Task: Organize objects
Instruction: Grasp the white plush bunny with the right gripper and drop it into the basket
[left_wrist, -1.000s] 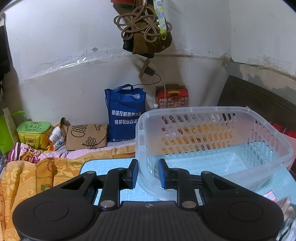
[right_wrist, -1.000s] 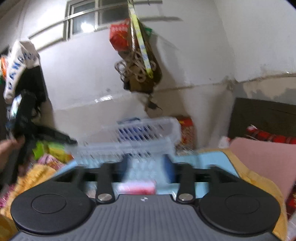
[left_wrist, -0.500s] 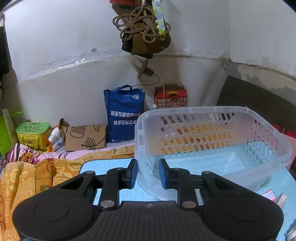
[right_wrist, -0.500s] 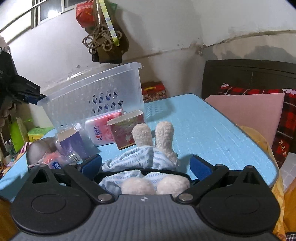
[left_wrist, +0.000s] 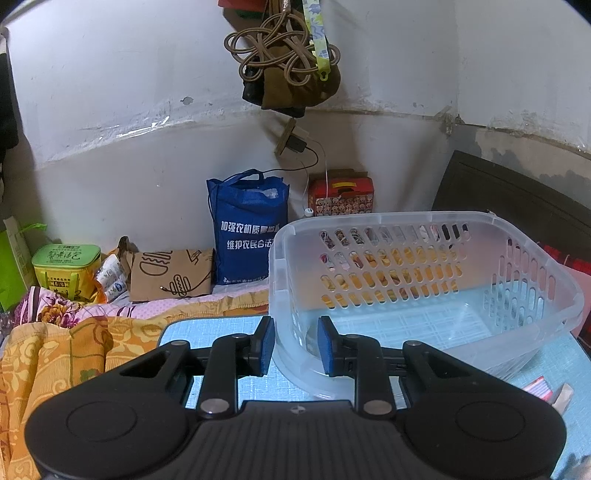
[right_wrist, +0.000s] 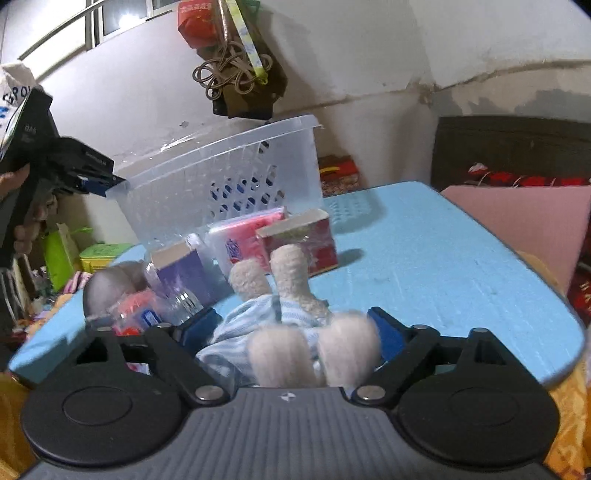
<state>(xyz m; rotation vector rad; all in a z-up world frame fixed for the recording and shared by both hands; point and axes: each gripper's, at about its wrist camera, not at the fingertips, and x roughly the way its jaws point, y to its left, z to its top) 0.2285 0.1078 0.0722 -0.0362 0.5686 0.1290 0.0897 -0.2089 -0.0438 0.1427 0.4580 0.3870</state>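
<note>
While blue mat (right_wrist: 424, 258) tops bed by white wall (left_wrist: 110, 110) (scuffed), left claw (left_wrist: 296, 345) clamps basket (left_wrist: 535, 295); right claw (right_wrist: 295, 328) closing round plush toy (right_wrist: 280, 317).

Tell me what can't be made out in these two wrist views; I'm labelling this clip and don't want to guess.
- Soft toy, right wrist view: its head is hidden under the right gripper, whose jaws are closing around it; its legs are blurred.
- Grey round thing, right wrist view: half covered by packets, unidentifiable.
- Items beside the basket, left wrist view: cut off by the left gripper body.
- Left pads' contact with the basket rim: unclear.
</note>
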